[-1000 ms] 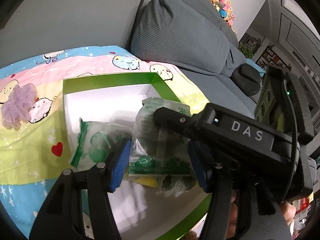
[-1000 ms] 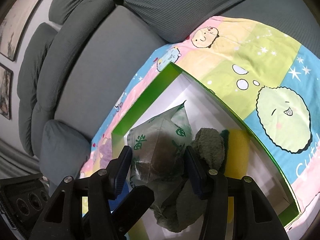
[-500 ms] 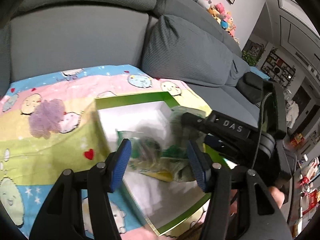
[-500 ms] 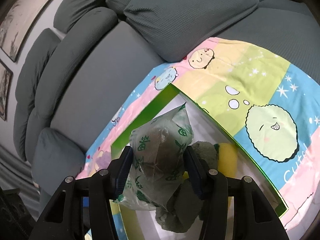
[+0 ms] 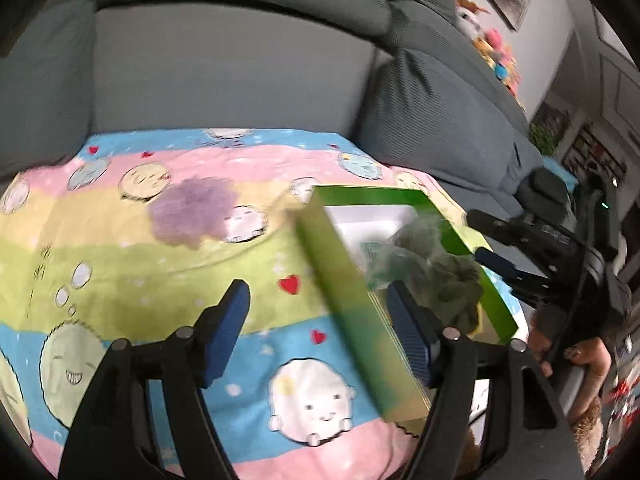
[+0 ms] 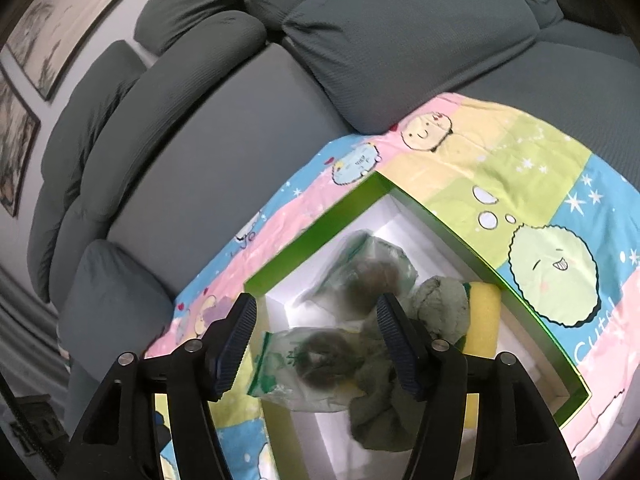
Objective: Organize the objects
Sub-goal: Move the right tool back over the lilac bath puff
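Observation:
A green box with a white inside (image 6: 444, 224) lies on the cartoon blanket (image 6: 520, 152). In it are two clear green-printed bags (image 6: 368, 264) (image 6: 308, 364), a grey-green cloth (image 6: 440, 308) and a yellow sponge (image 6: 484, 312). My right gripper (image 6: 316, 344) is open and empty above the bags. My left gripper (image 5: 320, 332) is open and empty over the box's near wall (image 5: 352, 312). A purple puff (image 5: 192, 212) lies on the blanket left of the box.
The grey sofa back (image 5: 232, 64) and cushions (image 5: 440, 108) rise behind the blanket. The right gripper's body (image 5: 552, 240) shows at the right of the left wrist view. Plush toys (image 5: 492, 52) sit far back.
My right gripper has opened and let the bag drop into the box. My left gripper has pulled back and swung left, off the box's contents.

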A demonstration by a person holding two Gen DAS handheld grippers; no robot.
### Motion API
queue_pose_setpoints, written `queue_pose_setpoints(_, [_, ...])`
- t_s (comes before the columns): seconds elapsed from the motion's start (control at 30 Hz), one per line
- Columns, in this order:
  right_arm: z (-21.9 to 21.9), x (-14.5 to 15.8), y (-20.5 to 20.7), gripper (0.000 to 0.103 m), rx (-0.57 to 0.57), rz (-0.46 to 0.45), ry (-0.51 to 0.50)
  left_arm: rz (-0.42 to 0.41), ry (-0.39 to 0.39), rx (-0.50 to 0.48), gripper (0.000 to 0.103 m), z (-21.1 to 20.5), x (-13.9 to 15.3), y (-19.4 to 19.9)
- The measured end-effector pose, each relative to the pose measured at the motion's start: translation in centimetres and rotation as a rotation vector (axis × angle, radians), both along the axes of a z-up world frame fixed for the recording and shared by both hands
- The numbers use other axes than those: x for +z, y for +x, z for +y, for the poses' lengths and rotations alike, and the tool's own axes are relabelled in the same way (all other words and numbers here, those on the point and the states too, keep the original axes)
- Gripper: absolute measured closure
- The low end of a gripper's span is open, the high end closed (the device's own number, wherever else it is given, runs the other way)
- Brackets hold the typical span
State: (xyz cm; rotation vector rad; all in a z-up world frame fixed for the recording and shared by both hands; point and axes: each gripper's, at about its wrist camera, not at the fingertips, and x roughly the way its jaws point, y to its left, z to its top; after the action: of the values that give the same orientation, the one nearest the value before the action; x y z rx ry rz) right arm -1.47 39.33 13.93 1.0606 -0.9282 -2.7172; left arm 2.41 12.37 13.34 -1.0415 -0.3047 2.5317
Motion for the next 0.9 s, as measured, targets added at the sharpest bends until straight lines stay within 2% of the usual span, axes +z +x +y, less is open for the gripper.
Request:
queue_pose_setpoints(0.17, [-2.3,1.1,0.5,0.038,0.054,0.035,0.038,-0.044,0.069,0.089,0.029,-4.0,-1.7,-0.6])
queue_pose_setpoints(0.27, [-4.4,1.6,0.5,0.031,0.108,0.054,0.055,-0.076,0.063,0.146,0.026,-5.6,-2.3,-1.1])
queue_pose_setpoints(0.33, [-6.4,1.8,0.4,0.029,0.158,0.060,0.073,-0.087,0.076,0.197,0.017,-7.2,-2.8,-1.3])
queue_pose_setpoints(0.47, [-10.0,1.6,0.0,0.024,0.244,0.055,0.083,-0.137,0.138,0.277,0.017,-10.3,-3.6,-1.9])
queue_pose_setpoints(0.63, [-16.6,0.4,-1.7,0.024,0.370,-0.018,0.178,-0.167,0.117,0.365,0.014,-13.0,-4.0,-2.2])
queue_pose_setpoints(0.77, [-19.8,-0.9,-2.6,0.024,0.413,-0.074,0.238,-0.201,0.139,0.408,0.014,-15.0,-4.4,-2.2])
queue_pose_setpoints(0.9, [-21.6,-2.0,-4.1,0.024,0.403,-0.121,0.281,-0.220,0.153,0.420,0.014,-16.1,-4.7,-2.2])
